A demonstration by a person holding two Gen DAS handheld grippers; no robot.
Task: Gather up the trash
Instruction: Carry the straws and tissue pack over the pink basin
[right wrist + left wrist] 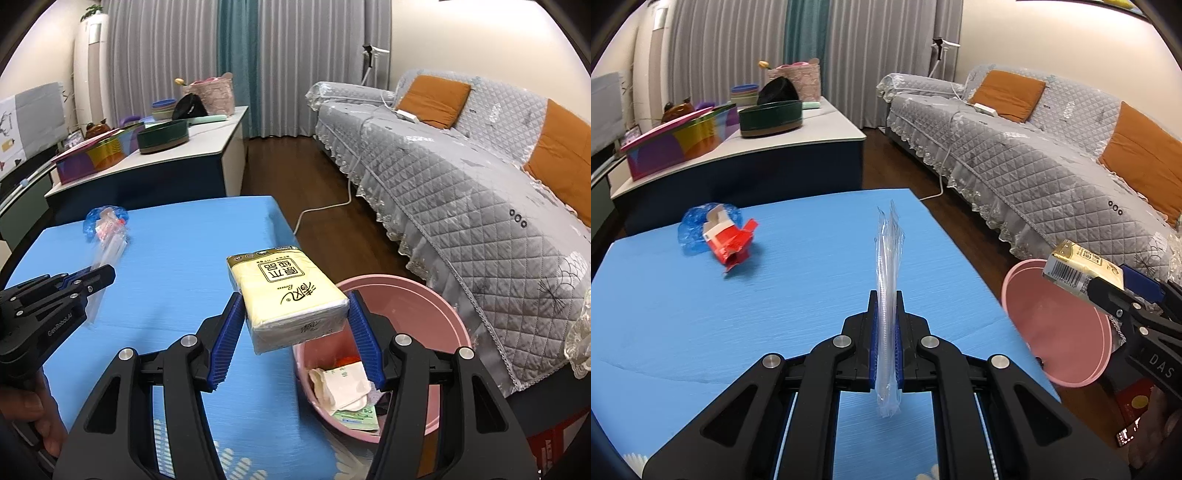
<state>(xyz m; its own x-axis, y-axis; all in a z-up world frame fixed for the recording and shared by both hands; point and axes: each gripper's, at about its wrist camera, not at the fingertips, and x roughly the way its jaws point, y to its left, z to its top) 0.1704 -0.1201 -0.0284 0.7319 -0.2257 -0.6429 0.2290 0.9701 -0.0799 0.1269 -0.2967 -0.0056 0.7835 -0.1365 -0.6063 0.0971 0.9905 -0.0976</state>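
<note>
Over the blue table, both grippers are carrying loads toward the pink bin, which is sitting just off the table's right edge, between it and the grey sofa. The left gripper is pinching its jaws nearly together on a clear plastic wrapper, a thin, crinkly, see-through sleeve that is standing up edge-on between the pads and poking out past both ends. The right gripper is clamping its blue ribbed pads, jaws well apart, on the sides of a yellow tissue pack, a soft, film-wrapped block with printed characters on top and a barcode end showing in the left wrist view; it is hanging right at the bin's near rim, not yet over the middle. Inside the bin, crumpled white paper and a greenish printed packet are already lying at the bottom, so part of the job looks done. Still waiting on the far left of the table are a torn red-and-white carton and a crumpled blue plastic film, touching each other. By my reckoning, the collection is about midway: two pieces are in hand and unreleased, and two more are lying untouched.
</note>
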